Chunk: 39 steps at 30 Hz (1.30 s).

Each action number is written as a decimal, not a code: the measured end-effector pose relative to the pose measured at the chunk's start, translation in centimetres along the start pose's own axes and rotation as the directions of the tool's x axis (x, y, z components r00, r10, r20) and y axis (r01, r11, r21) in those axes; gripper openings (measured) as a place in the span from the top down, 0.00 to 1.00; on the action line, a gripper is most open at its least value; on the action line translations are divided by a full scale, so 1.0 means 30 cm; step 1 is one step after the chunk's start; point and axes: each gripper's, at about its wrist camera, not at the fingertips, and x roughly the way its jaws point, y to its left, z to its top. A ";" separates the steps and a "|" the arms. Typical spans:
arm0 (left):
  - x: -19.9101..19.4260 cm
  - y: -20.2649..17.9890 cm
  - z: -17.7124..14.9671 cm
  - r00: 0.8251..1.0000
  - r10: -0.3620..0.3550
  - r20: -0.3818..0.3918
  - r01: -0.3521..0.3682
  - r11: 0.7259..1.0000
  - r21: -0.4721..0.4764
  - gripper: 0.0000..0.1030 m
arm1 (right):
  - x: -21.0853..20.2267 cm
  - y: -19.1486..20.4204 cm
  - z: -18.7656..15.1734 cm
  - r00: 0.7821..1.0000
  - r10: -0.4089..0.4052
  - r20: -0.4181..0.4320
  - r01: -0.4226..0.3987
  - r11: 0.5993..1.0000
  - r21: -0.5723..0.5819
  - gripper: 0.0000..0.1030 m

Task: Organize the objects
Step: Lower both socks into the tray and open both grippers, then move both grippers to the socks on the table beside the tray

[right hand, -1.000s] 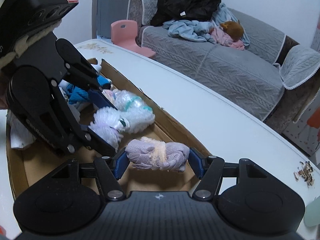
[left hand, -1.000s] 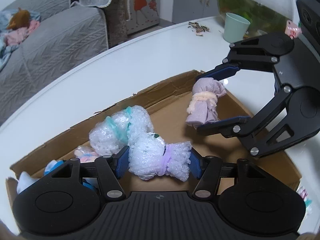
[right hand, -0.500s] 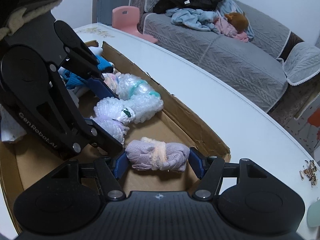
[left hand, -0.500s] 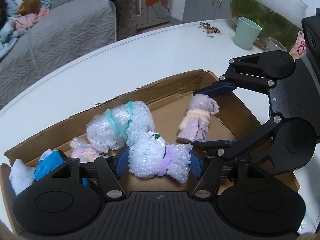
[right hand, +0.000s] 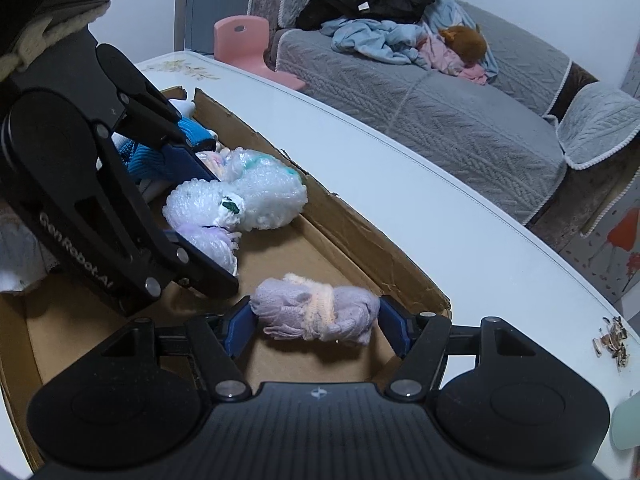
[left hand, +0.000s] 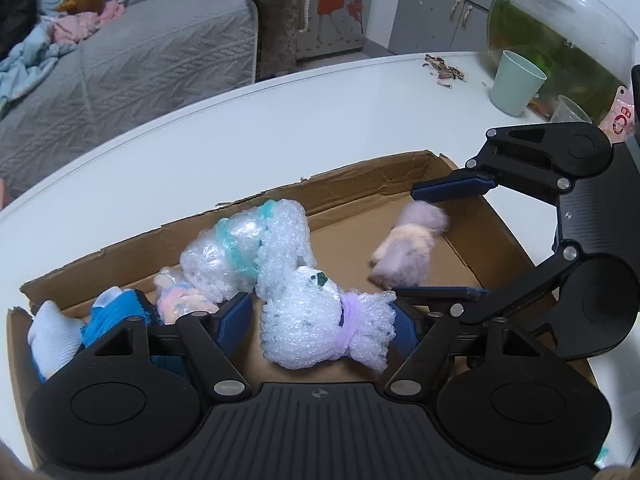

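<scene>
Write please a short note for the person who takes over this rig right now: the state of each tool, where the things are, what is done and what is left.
Left tool: jaws opening; the purple-tied bubble-wrap bundle sits between them in the cardboard box, a gap on one side.
Right tool: shut on the lilac sock roll, low over the box's free end.
Already in the box: teal-tied bubble-wrap bundle, pastel roll, blue socks, white sock.
Left: pull the left tool clear, release the lilac roll beside the others. Other items outside the box cannot be seen from here.
</scene>
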 end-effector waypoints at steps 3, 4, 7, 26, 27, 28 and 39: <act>-0.010 -0.007 -0.001 1.000 -0.001 -0.001 0.001 1.000 0.006 0.24 | 0.003 0.010 0.003 1.000 -0.006 -0.003 0.006 1.000 -0.012 0.36; -0.015 -0.011 0.000 1.000 0.001 0.001 -0.001 1.000 0.009 0.22 | 0.002 0.012 0.003 1.000 -0.011 -0.004 0.011 1.000 -0.018 0.33; -0.034 -0.014 0.001 1.000 0.005 0.011 -0.005 1.000 0.000 0.18 | -0.008 0.007 0.004 1.000 -0.017 0.001 0.017 1.000 -0.018 0.32; -0.496 -0.080 -0.194 0.996 0.056 0.072 -0.051 0.996 -0.071 0.08 | -0.310 0.100 -0.033 0.996 -0.077 0.048 0.069 0.986 0.150 0.08; -0.532 -0.096 -0.224 0.995 0.068 0.069 -0.064 0.996 -0.058 0.08 | -0.334 0.118 -0.040 0.996 -0.077 0.052 0.068 0.985 0.157 0.07; -0.570 -0.111 -0.261 0.994 0.085 0.069 -0.081 0.996 -0.048 0.06 | -0.357 0.135 -0.052 0.996 -0.072 0.059 0.061 0.984 0.168 0.06; -0.735 -0.303 -0.805 0.981 0.171 -0.090 -0.188 0.951 -0.247 0.03 | -0.469 0.301 -0.197 0.998 -0.058 -0.036 0.064 0.975 0.213 0.01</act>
